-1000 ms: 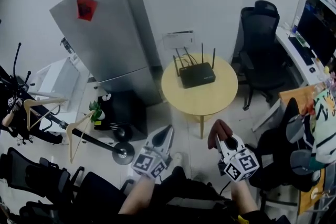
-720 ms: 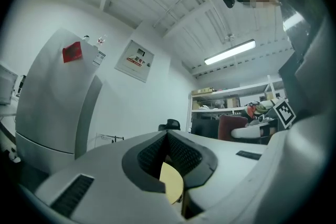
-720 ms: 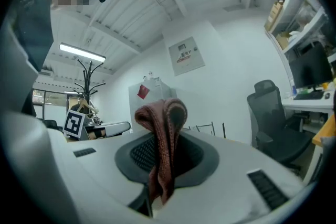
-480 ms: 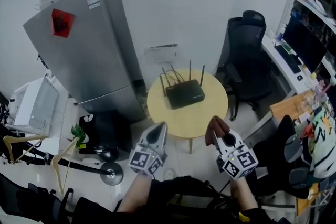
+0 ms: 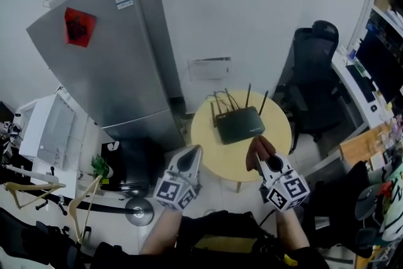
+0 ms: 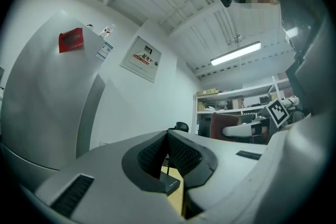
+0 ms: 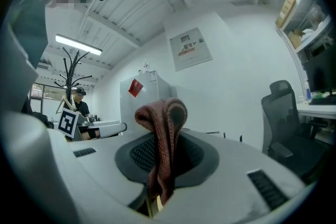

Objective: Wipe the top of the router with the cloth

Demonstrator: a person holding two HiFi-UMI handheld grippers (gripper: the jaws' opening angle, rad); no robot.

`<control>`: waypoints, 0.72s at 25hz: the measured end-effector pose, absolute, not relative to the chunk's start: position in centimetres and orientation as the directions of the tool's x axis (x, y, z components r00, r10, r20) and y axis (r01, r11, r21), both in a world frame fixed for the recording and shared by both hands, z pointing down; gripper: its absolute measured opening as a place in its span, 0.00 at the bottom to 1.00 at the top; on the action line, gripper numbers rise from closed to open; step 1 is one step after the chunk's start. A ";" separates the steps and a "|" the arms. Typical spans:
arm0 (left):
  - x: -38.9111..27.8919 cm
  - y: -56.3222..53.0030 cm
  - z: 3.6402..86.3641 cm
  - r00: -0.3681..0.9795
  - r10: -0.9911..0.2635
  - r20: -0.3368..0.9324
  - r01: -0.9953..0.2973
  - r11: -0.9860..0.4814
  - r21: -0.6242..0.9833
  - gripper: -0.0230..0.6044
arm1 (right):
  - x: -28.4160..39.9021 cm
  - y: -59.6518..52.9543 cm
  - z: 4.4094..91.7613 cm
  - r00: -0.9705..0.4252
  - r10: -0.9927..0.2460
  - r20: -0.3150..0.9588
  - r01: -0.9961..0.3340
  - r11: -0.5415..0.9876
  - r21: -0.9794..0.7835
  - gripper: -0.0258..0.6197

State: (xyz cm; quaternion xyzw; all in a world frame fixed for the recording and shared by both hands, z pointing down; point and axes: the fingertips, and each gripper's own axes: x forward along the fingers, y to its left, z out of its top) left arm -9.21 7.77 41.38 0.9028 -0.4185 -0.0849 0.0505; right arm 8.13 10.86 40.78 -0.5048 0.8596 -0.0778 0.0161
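Observation:
A black router [image 5: 240, 124] with several upright antennas lies on the round yellow table [image 5: 220, 157]. My right gripper [image 5: 265, 158] is shut on a dark red cloth [image 5: 259, 148], which bunches above the jaws in the right gripper view as the cloth [image 7: 163, 139]. It hangs over the table's near right edge, just short of the router. My left gripper [image 5: 191, 160] is shut with nothing in it, level with the table's near left edge; a corner of the router [image 6: 169, 183] shows just past its closed jaws.
A tall silver fridge [image 5: 107, 60] stands left of the table. A black office chair [image 5: 315, 82] is at the right, beside a desk with a keyboard [image 5: 368, 75]. A lamp base [image 5: 138, 211] and wooden hangers [image 5: 75, 205] lie on the floor at the left.
The table and router have come closer under both grippers as the view shifted forward. The right gripper still holds the cloth; the left stays shut.

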 end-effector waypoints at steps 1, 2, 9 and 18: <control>-9.5 7.4 41.5 0.629 -0.770 -0.108 -0.753 -0.638 0.163 0.04 | 7.8 10.2 40.9 -0.497 -0.866 0.056 -0.861 0.485 -0.153 0.13; -9.7 7.0 41.6 0.622 -0.776 -0.106 -0.758 -0.631 0.163 0.04 | 7.6 9.6 41.1 -0.505 -0.861 0.061 -0.857 0.491 -0.155 0.13; -7.9 3.7 42.3 0.576 -0.813 -0.084 -0.799 -0.582 0.154 0.04 | 9.5 4.8 43.2 -0.572 -0.815 0.089 -0.813 0.549 -0.193 0.13; -1.9 -1.3 41.9 0.487 -0.869 -0.091 -0.857 -0.495 0.144 0.04 | 14.7 -2.4 43.0 -0.690 -0.720 0.078 -0.719 0.668 -0.191 0.13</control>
